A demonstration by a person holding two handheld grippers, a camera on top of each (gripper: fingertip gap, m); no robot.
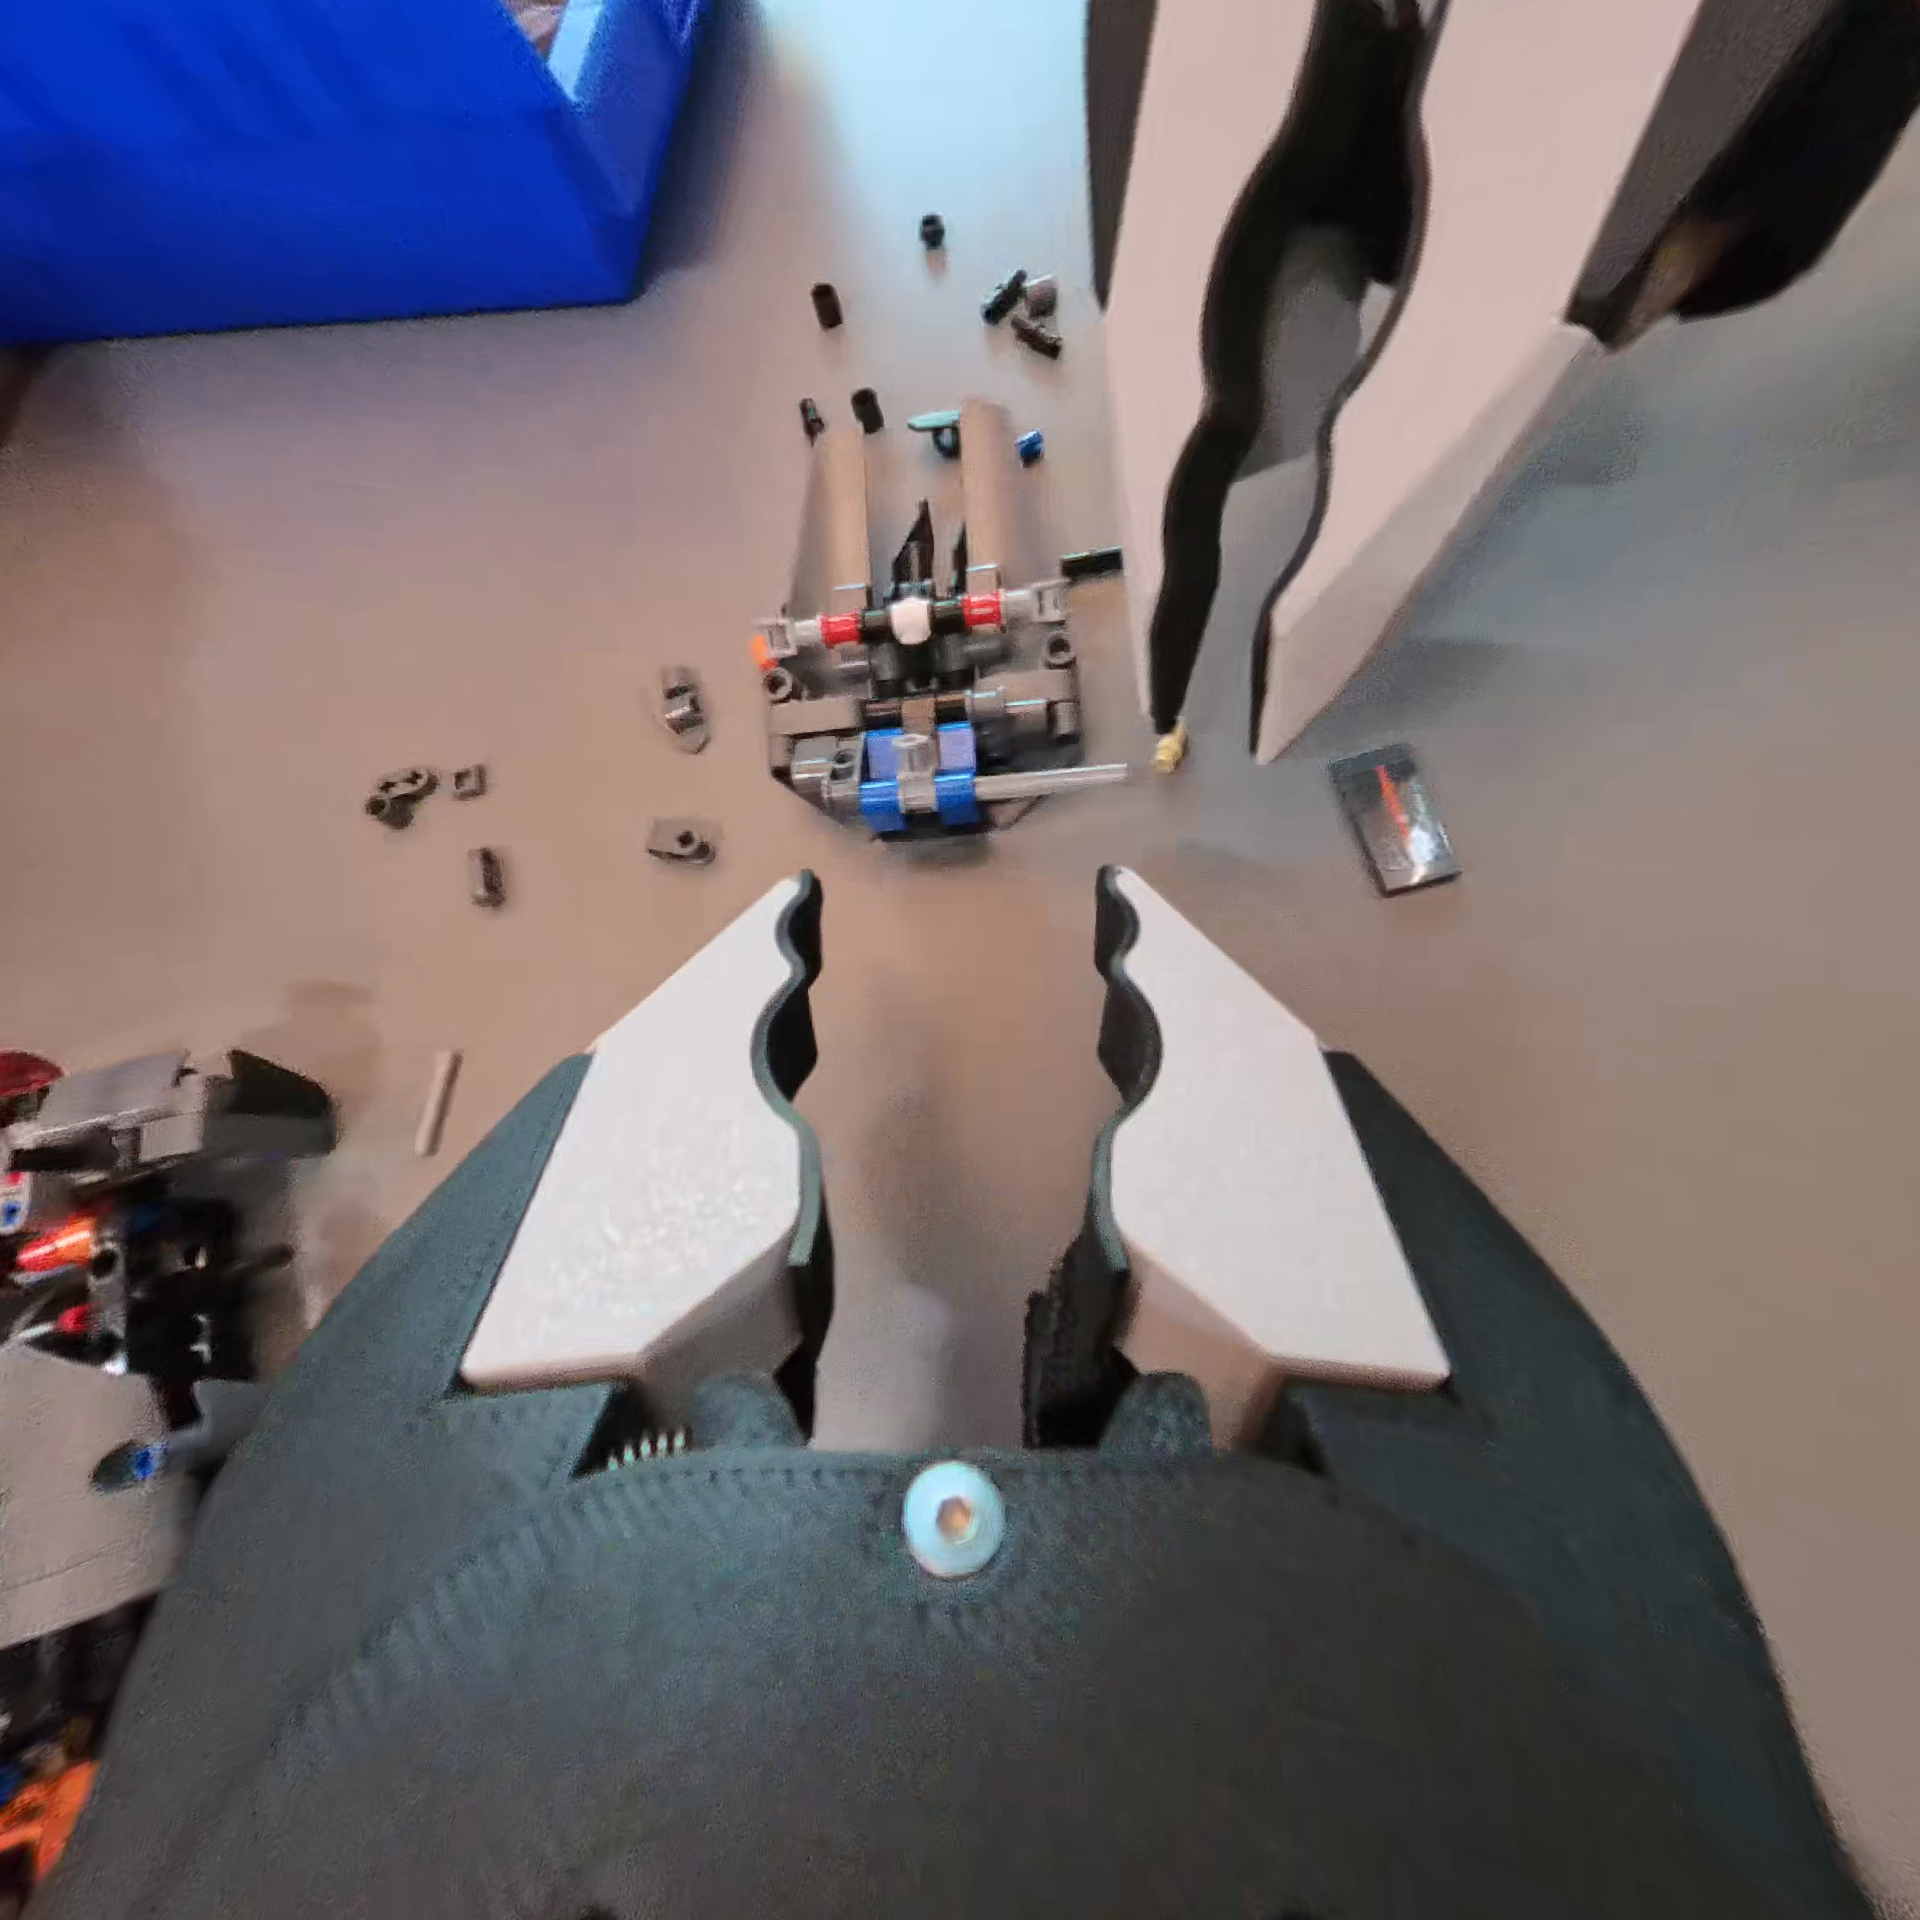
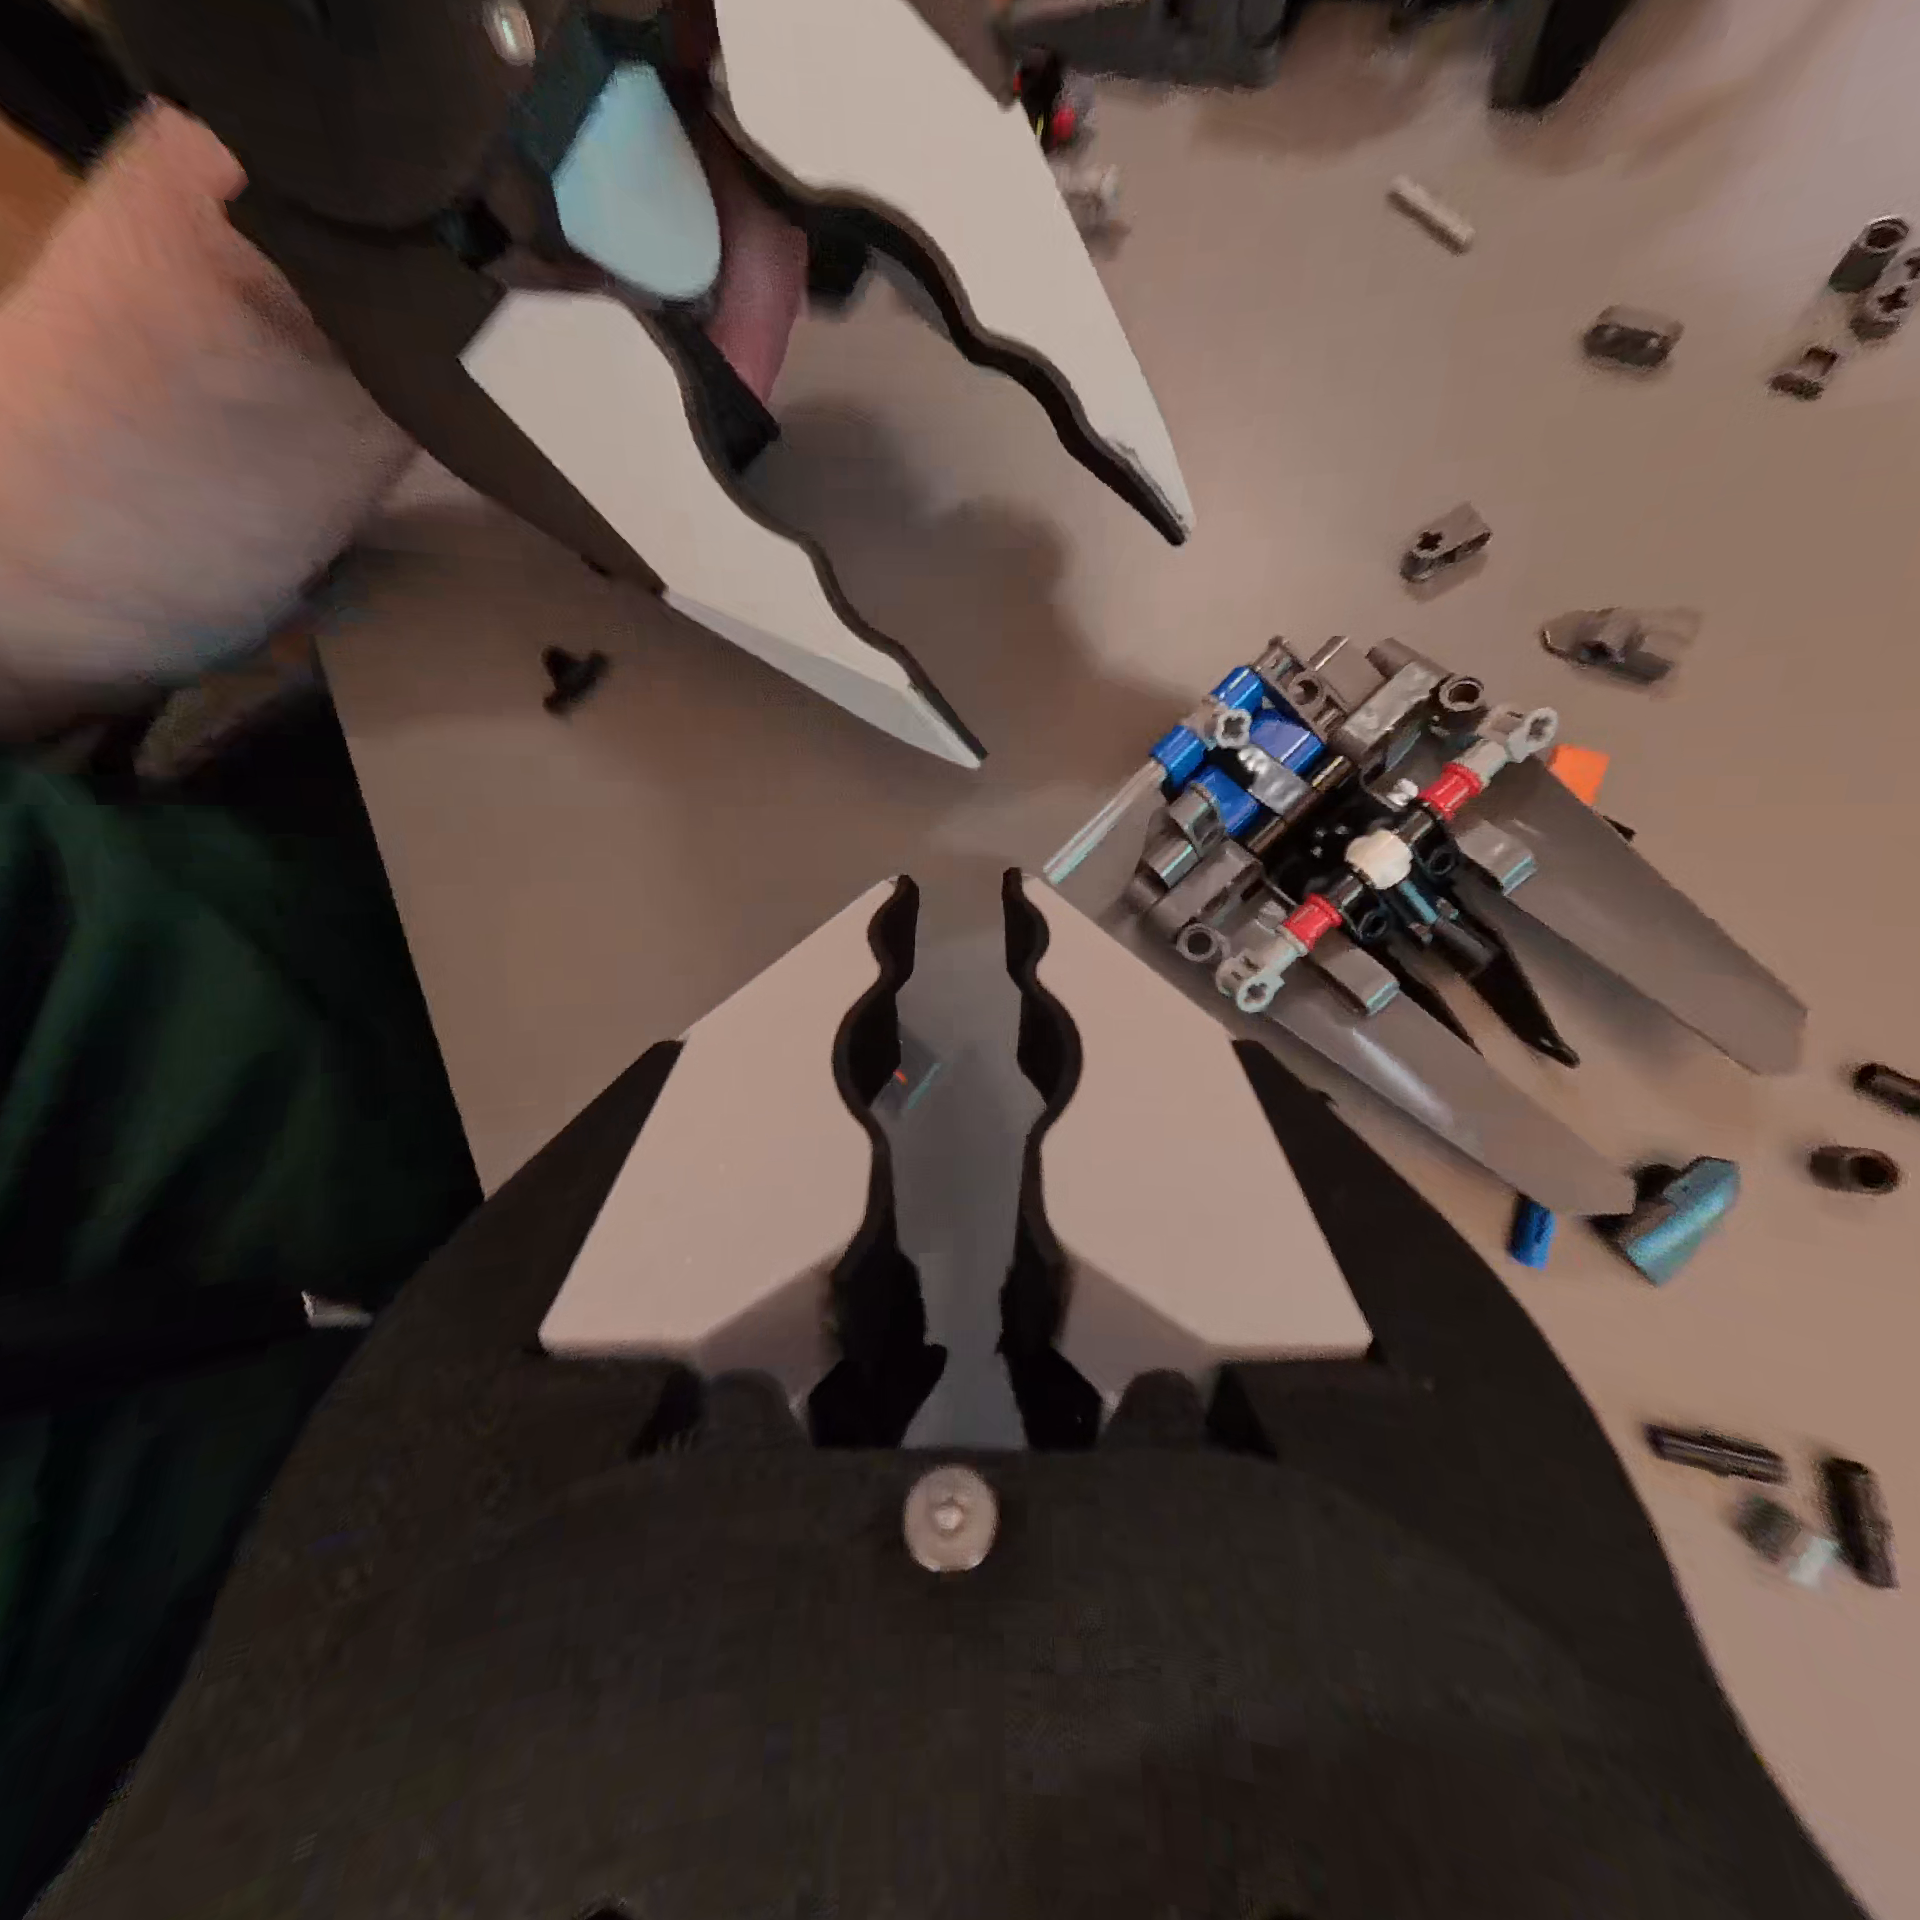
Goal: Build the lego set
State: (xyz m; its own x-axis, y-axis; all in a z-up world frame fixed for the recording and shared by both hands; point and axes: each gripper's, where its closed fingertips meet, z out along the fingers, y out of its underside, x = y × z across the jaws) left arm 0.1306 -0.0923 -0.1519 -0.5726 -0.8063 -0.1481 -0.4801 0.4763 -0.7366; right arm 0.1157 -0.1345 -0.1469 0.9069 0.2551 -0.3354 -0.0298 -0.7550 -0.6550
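L claw (image 1: 958, 883) released, wide gap, nothing between the fingers, hovering over bare tabletop (image 1: 1558, 1143). R claw (image 2: 958, 883) also not gripping anything: narrow gap at the tips, tabletop visible through it, plus a sliver of a dark flat tile w/ a red mark under it. Same tile (image 1: 1394, 819) lies right of the L claw in the left wrist view.

Just beyond the L claw tips: partial lego build (image 1: 920, 665), flat on the tabletop, nobody holding it. Blue blocks at the near end w/ a grey axle (image 1: 1049, 781) sticking out to the right, red bushes on a cross shaft mid-body, two long grey panels and black spikes pointing far. In the right wrist view it sits right of the R claw tips, close, not touching.

Loose pcs scattered around it: dark grey connectors (image 1: 400, 795) to the left, black pins (image 1: 826, 304) far, small blue pin and a teal-grey pc by the panel tips, tan pin (image 1: 1171, 746) on the right. Bigger assembled chunk (image 1: 135, 1195) near-left at the edge; can't tell if it's part of the same model. Blue box (image 1: 312, 156) far left.

Status, my read: mid-build. Core sub-assy done; many loose parts left, so a lot still to go. Both claws empty, looks like between picks. Next pc: can't tell.
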